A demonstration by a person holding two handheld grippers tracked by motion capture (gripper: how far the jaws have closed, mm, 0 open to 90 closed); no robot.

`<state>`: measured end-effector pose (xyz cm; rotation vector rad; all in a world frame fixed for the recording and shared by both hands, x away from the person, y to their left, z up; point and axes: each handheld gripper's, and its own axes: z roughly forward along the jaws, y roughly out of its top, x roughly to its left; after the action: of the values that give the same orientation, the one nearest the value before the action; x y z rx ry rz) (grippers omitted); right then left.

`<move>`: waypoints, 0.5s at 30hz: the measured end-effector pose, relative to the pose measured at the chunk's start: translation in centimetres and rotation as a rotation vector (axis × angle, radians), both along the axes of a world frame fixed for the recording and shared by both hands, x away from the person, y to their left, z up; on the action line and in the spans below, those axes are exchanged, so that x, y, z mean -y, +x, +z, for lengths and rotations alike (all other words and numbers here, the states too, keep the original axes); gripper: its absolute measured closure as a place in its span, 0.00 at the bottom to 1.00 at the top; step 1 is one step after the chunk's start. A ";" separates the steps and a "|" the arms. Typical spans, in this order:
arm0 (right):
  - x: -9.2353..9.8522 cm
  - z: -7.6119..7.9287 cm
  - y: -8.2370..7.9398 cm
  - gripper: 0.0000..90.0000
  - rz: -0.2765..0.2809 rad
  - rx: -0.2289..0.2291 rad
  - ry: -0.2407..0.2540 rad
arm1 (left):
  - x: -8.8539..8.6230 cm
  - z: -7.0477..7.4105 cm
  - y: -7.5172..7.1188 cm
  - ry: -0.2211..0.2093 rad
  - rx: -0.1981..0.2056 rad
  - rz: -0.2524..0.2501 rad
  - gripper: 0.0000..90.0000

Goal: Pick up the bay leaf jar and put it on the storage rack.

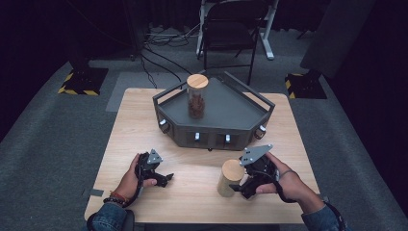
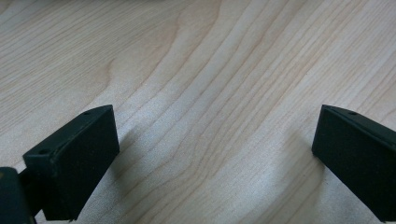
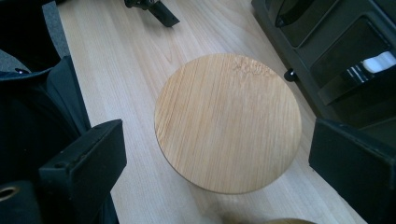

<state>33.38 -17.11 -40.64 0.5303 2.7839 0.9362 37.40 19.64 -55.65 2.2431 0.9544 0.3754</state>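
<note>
Grey carpet and a dark backdrop ring a pale wooden desk, where a person seated at its near edge works a claw in each hand. A dark angular tray occupies the far middle of the desk, carrying a tall clear jar with a wooden lid and brown contents. Bare wood lies open across the near half, with wide margins to the left and right edges.

A second jar with a round wooden lid stands on the near right part of the desk, just in front of the tray and well back from the near edge. The right claw sits just beside it, jaws spread wide; the right gripper view looks down on the lid between the two black jaws, neither pad pressing on it.

The left claw rests low over bare wood at near left, jaws wide apart with nothing between them, well apart from both jars.
</note>
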 end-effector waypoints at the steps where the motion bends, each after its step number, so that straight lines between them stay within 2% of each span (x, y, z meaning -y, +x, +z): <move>1: -0.1 0.0 0.1 0.05 0.003 0.000 -0.011 | 0.0 0.0 0.0 0.000 0.000 0.000 0.00; 15: -1.4 -0.8 0.9 0.10 -0.006 -0.036 -0.073 | 0.0 0.0 0.0 0.000 0.000 -0.001 0.00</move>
<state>34.26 -15.75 -41.41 0.5489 2.8345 0.8276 37.40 19.64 -55.65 2.2438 0.9526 0.3752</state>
